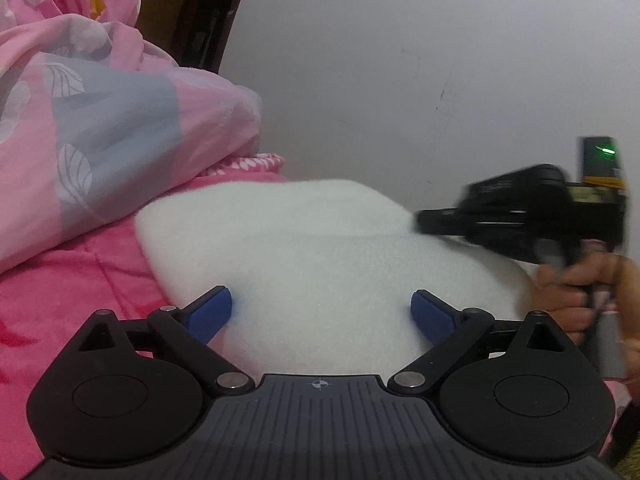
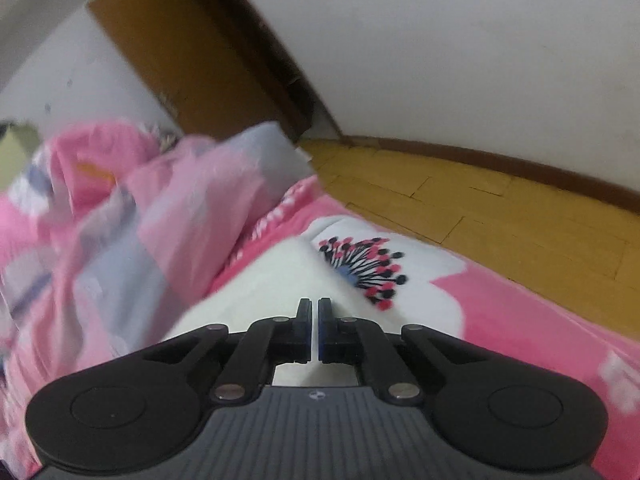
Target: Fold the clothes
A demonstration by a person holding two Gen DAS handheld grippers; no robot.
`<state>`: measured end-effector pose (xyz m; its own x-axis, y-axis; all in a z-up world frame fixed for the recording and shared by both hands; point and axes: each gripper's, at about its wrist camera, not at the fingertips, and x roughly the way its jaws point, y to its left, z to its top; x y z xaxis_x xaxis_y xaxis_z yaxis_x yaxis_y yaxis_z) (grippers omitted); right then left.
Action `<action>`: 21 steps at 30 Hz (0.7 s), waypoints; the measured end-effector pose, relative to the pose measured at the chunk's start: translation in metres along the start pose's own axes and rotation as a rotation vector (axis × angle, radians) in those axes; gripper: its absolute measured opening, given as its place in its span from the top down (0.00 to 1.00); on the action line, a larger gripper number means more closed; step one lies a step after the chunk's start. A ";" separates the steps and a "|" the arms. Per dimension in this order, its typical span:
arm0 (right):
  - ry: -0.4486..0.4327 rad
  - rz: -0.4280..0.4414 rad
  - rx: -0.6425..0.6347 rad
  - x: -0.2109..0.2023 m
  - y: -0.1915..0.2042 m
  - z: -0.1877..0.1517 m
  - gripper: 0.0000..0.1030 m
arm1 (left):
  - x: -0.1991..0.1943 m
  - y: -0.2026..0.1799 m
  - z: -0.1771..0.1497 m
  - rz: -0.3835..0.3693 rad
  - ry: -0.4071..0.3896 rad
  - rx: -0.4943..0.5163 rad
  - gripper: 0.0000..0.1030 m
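Jaws of left gripper (image 1: 321, 312) spread wide, blue pads (image 1: 210, 314) apart with nothing pinched, hovering just over white garment (image 1: 320, 256). Right gripper (image 2: 315, 328) pressed together; in its own view only a thin slit between the fingers, no cloth visibly caught there, though cannot rule out a thin edge. Seen from the left wrist view, right gripper blurred at the garment's far right side, carried by a hand (image 1: 580, 300).

White garment lying on pink blanket (image 1: 60, 312), looking bunched into a rounded mound rather than a flat squared stack. Judged early to midway: no crisp fold lines showing, edges not aligned, flattening and further folds likely left.

Garment thick, fuzzy, fleece-like, soft-edged, matte. Blanket plush, bright pink, printed with a large white flower with dark and red stamens (image 2: 362, 270). Beyond, heaped quilt (image 1: 100, 120) of thinner smooth cotton, pink and grey-blue patches with leaf motifs, crumpled. Farther out, yellow wooden floor (image 2: 500, 216) and plain white wall (image 1: 400, 60).
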<state>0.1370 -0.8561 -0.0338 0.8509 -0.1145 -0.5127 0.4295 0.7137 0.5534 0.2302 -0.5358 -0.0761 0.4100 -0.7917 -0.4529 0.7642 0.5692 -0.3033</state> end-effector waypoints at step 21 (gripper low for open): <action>0.062 0.142 0.304 -0.070 -0.059 -0.088 0.89 | -0.022 -0.070 -0.032 0.108 0.059 0.466 0.02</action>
<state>0.0256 -0.8294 -0.0879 0.8927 0.0206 -0.4502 0.3862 0.4801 0.7876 0.1512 -0.5511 -0.0716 0.4805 -0.7123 -0.5117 0.8662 0.4768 0.1496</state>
